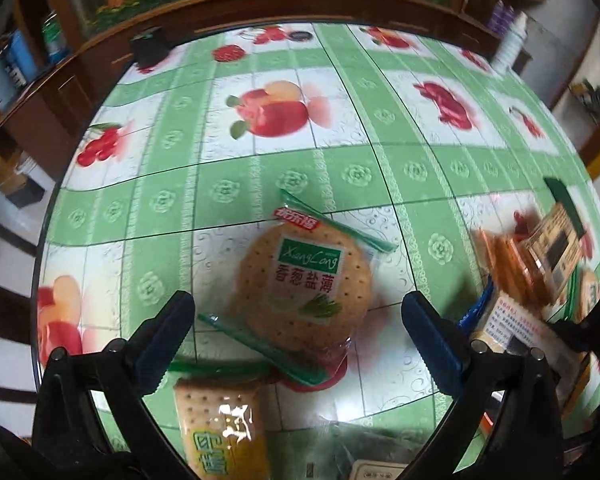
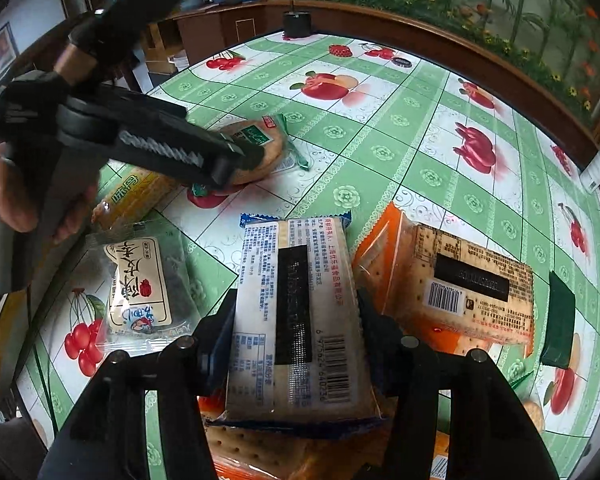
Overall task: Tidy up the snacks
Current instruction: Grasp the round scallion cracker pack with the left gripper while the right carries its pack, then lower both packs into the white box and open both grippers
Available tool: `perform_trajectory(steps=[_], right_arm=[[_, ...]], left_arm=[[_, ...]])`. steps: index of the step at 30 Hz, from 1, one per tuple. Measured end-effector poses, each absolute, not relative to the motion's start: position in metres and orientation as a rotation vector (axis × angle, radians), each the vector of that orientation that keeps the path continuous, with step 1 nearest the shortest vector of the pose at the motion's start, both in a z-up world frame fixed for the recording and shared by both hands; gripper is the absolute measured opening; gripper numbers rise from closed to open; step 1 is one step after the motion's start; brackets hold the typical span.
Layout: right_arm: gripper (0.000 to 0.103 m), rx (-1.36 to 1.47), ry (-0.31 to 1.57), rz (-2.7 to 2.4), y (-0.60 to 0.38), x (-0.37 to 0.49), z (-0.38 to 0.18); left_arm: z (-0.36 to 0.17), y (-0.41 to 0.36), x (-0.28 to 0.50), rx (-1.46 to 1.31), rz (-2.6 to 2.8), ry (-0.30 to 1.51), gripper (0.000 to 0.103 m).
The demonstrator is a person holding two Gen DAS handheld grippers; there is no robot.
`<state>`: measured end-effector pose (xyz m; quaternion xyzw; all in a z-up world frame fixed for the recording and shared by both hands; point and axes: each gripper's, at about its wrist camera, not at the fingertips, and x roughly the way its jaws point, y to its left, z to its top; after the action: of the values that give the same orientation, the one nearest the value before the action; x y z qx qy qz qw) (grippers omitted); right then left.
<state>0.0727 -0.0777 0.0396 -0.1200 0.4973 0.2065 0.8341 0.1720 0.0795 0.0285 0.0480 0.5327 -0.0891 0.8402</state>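
Left wrist view: the left tongs [image 1: 298, 334] stand wide open above the surface [image 1: 380, 168], gripping nothing; both blue-padded fingers [image 1: 162, 344] flank the round cracker packet [image 1: 306, 292], which lies flat on the fruit-print cloth with clear space on either side. A yellow square cracker packet [image 1: 220, 428] lies nearer, its lower end cut off by the frame edge and part of its label lost to glare. At the right, the orange-wrapped cracker stack [image 1: 516, 268] and a blue-edged packet [image 1: 500, 324] are motion-blurred, and their outlines cannot be separated reliably. A dark item at the bottom edge is too cropped to identify. Right wrist view: the right tongs [image 2: 296, 340] are closed on the blue-edged packet [image 2: 296, 308], pads pressing its two long sides; the packet lies printed-back-up over further crackers, of which only a strip shows beneath. The orange-wrapped cracker stack [image 2: 452, 280] lies just right of it, touching or nearly so; which cannot be determined. A clear dark-snack packet [image 2: 140, 280] lies to the left. The left tongs [image 2: 236, 160], held by a hand [image 2: 8, 196], hide much of the round cracker packet [image 2: 260, 148] on the far left. A dark green packet [image 2: 556, 320] lies at the right rim, its label not visible.
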Motion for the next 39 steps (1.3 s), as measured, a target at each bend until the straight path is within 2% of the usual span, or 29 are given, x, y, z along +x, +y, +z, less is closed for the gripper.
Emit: perform_trajectory(steps=[12,14,16,19,30,39], right_arm=[[0.061,-0.267,1.079,0.451,-0.064,0.09,0.027],[0.06,-0.252,1.084,0.461,-0.066,0.091,0.026],[0.056,-0.213,1.09,0.479,-0.07,0.093,0.026],[0.055,-0.19,1.087,0.477,-0.073,0.09,0.027],[0.055,-0.103,1.009,0.467,-0.089,0.061,0.057],[0.055,-0.087,0.933,0.525,-0.074,0.013,0.084]], left_arm=[[0.004,0.083,0.189,0.13,-0.195,1.192,0.103],[0.007,0.081,0.187,0.132,-0.204,1.178,0.095],[0.01,0.08,0.183,0.129,-0.204,1.154,0.083],[0.013,0.074,0.18,0.156,-0.199,1.142,0.078],[0.071,0.086,0.134,0.112,-0.156,1.019,0.077],[0.122,0.118,0.028,0.086,-0.083,0.875,0.077]])
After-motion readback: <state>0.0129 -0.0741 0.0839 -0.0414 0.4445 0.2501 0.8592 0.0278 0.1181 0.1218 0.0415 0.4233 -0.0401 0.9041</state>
